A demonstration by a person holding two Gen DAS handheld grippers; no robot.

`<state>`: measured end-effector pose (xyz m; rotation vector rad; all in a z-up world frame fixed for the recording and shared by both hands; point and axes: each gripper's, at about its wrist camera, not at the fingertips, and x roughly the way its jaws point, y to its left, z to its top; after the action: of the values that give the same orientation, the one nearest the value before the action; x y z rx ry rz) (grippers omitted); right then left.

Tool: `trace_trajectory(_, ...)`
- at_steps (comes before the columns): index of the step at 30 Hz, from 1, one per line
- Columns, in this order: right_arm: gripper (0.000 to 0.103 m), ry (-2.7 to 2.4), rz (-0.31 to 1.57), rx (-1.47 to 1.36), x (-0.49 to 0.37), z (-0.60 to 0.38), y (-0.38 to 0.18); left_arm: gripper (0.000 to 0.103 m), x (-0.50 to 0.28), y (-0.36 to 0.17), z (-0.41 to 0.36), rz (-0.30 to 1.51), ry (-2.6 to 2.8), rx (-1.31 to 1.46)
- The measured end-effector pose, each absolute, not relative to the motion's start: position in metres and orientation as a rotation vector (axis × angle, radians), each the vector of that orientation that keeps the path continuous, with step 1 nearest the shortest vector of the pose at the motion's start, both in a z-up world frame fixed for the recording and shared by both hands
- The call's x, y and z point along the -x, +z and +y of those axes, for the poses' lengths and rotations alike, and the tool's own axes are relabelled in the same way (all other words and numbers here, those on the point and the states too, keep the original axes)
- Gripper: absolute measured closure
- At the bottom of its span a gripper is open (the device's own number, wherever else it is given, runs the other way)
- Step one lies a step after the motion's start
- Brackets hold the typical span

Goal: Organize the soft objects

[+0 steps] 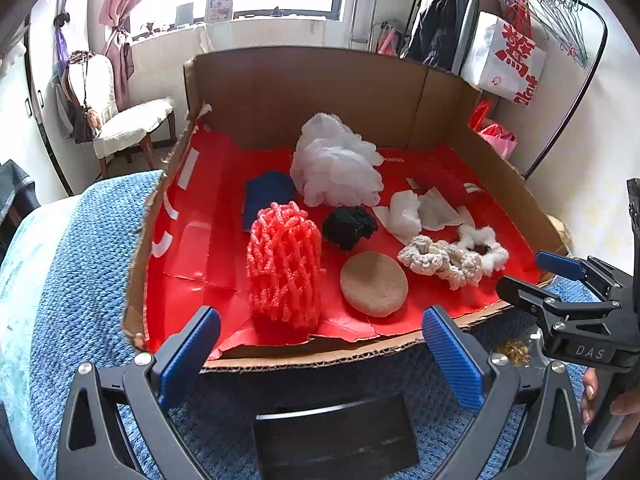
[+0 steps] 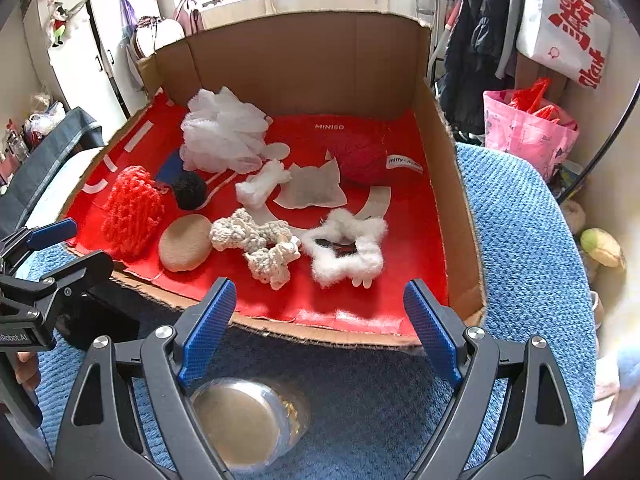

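A cardboard box [image 1: 320, 80] lined in red holds the soft things. In the left wrist view I see a white mesh pouf [image 1: 336, 160], a red foam net [image 1: 284, 266], a black puff [image 1: 350, 226], a tan round sponge [image 1: 374, 283], a cream knitted scrunchie [image 1: 440, 260] and a white fluffy scrunchie [image 1: 484, 246]. My left gripper [image 1: 320, 320] is open at the box's near edge, in front of the net and sponge. My right gripper [image 2: 320, 286] is open and empty at the same edge, just short of the white fluffy scrunchie [image 2: 348, 248] and cream scrunchie [image 2: 256, 244].
The box rests on a blue knitted blanket [image 2: 520, 220]. A clear lidded jar [image 2: 248, 420] lies on the blanket under my right gripper. Inside the box are also a red plush ball [image 2: 362, 158], a white cotton wad [image 2: 262, 184] and a blue cloth [image 1: 266, 196]. A chair [image 1: 120, 120] stands at the left.
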<state>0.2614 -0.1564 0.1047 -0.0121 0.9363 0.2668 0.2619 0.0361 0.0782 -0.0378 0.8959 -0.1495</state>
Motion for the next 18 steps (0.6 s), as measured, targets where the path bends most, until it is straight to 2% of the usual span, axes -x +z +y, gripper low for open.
trace_trajectory(9,0.017,0.283,0.809,0.016,-0.195,-0.171,0.159,0.0,-0.213,0.117,0.033,0.803,-0.137,0.018)
trace_trajectory(10,0.013,0.284,0.799,0.017,-0.188,-0.172,0.163,0.0,-0.204,0.122,0.033,0.788,-0.133,0.017)
trace_trajectory(11,0.003,0.284,0.785,0.018,-0.178,-0.174,0.167,0.0,-0.193,0.126,0.033,0.771,-0.13,0.018)
trace_trajectory(12,0.001,0.285,0.766,0.019,-0.165,-0.177,0.171,0.0,-0.18,0.131,0.033,0.757,-0.13,0.02)
trace_trajectory(18,0.001,0.292,0.748,0.004,-0.111,-0.185,0.162,0.0,-0.125,0.132,0.026,0.726,-0.137,0.034)
